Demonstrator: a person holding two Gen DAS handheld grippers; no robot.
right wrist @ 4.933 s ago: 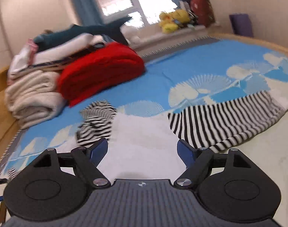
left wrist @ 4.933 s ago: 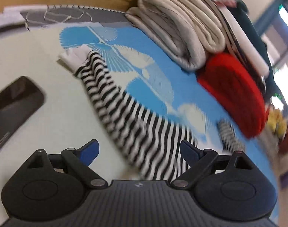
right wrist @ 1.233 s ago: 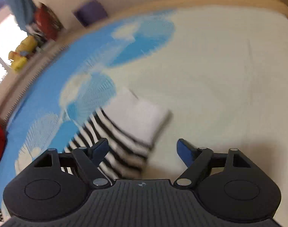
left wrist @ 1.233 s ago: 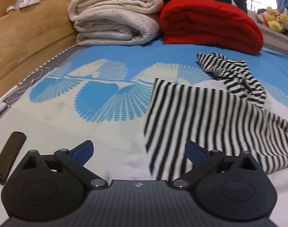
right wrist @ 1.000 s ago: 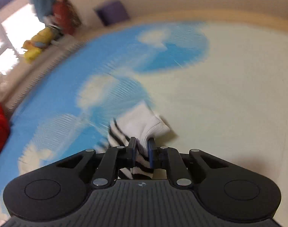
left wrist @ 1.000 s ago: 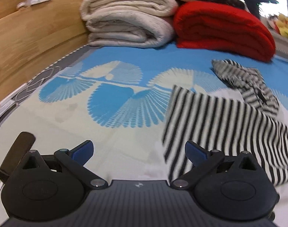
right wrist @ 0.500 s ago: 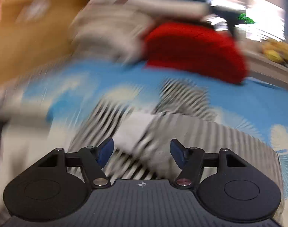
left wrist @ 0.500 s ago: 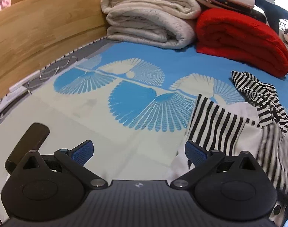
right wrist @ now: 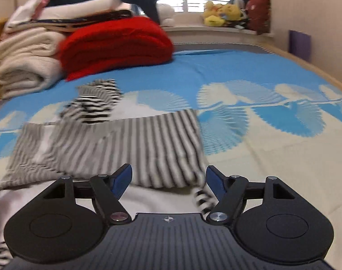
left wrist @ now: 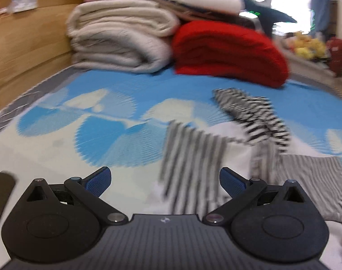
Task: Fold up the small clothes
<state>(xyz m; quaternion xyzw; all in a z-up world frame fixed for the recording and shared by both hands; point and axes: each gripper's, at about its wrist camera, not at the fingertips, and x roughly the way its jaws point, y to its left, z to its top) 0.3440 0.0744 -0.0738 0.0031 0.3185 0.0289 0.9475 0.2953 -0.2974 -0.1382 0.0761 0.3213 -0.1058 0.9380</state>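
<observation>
Nearest us, our left tool [left wrist: 165,181] hangs with its blue-tipped jaws spread wide and nothing between them, and our right tool [right wrist: 168,177] is likewise parted and empty. Just beyond both lies the striped garment [right wrist: 135,144], black-and-white, spread on the bed [right wrist: 272,139] with one striped layer laid over a white panel; its near edge sits right in front of the right tool, and a small striped bit pokes out by that tool's right finger. Motion blur softens the stripes. A dark flat object [left wrist: 1,193] rests at the near left. Farther back sits a crumpled striped piece [right wrist: 96,103], touching the garment's far side. Beyond it are the red blanket [right wrist: 117,42] and folded cream blankets [left wrist: 119,45], with plush toys [right wrist: 222,13] by the window.
</observation>
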